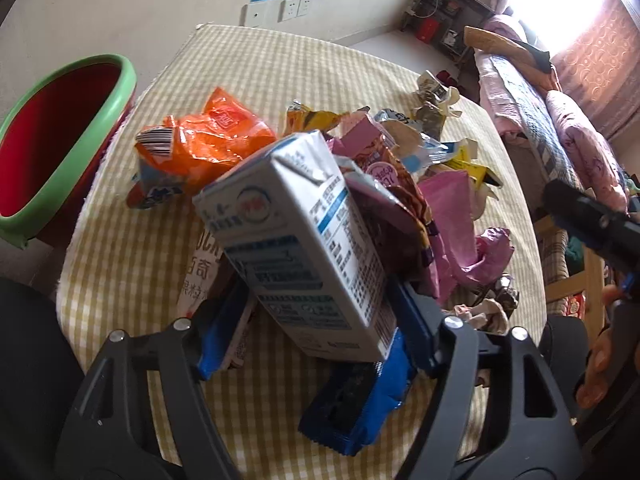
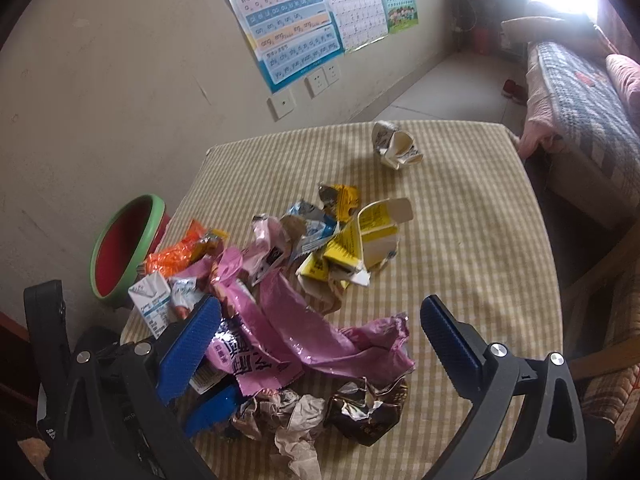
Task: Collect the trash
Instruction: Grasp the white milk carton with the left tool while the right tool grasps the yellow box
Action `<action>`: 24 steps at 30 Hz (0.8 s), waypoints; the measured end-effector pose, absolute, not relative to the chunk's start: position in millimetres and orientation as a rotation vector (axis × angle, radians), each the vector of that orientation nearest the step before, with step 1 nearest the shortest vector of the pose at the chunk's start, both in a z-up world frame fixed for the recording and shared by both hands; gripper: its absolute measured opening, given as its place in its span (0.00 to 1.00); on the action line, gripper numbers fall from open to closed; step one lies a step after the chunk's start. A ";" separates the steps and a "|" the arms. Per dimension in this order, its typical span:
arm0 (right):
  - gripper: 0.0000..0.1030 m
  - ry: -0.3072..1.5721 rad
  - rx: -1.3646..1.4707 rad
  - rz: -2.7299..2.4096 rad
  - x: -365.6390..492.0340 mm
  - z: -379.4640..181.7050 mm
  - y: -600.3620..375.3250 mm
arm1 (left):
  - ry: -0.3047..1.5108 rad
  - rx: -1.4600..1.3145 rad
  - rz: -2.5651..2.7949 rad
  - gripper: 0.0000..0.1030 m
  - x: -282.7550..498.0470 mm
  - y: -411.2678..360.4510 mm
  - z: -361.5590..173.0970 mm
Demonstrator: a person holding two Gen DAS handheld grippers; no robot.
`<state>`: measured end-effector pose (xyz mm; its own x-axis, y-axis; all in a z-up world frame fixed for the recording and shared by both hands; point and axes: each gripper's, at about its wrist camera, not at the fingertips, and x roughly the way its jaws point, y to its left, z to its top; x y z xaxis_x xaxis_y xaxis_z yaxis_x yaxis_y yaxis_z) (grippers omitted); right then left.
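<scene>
A white and blue milk carton [image 1: 304, 240] lies tilted on a heap of wrappers. My left gripper [image 1: 320, 286] has it between its blue pads [image 1: 224, 332], which lie against both of its sides. Under it lies a blue wrapper [image 1: 360, 408], and an orange wrapper [image 1: 216, 140] is farther off to the left. My right gripper [image 2: 320, 304] stands wide open above a pink wrapper [image 2: 304, 332], with nothing pressed between its fingers. The carton [image 2: 150, 304] shows at the left of the right wrist view. A red bin with a green rim [image 1: 120, 92] stands off the table's left edge.
The table wears a yellow checked cloth [image 2: 460, 240]. On it lie a torn yellow box [image 2: 360, 240], a crumpled brown wrapper [image 2: 368, 412] and a crushed pale carton [image 2: 396, 148] at the far side. A bed [image 2: 580, 92] stands to the right. The wall behind carries posters.
</scene>
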<state>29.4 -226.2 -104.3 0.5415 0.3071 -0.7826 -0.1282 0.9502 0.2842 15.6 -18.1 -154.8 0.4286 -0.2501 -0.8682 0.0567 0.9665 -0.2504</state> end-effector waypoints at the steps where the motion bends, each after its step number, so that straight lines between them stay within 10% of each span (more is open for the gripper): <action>1: 0.91 0.976 0.196 0.279 28.9 -107.4 -223.2 | 1.111 -0.197 -0.195 0.65 16.6 -18.1 -154.9; 8: 0.70 1.079 0.232 0.384 33.5 -135.5 -215.1 | 1.096 -0.220 -0.211 0.63 22.3 -17.7 -155.8; 11: 0.70 1.099 0.256 0.382 36.4 -143.2 -220.6 | 1.114 -0.236 -0.226 0.76 28.0 -22.6 -162.0; 24: 0.70 1.029 0.292 0.336 55.1 -122.9 -233.3 | 1.056 -0.235 -0.247 0.64 23.9 -16.7 -147.9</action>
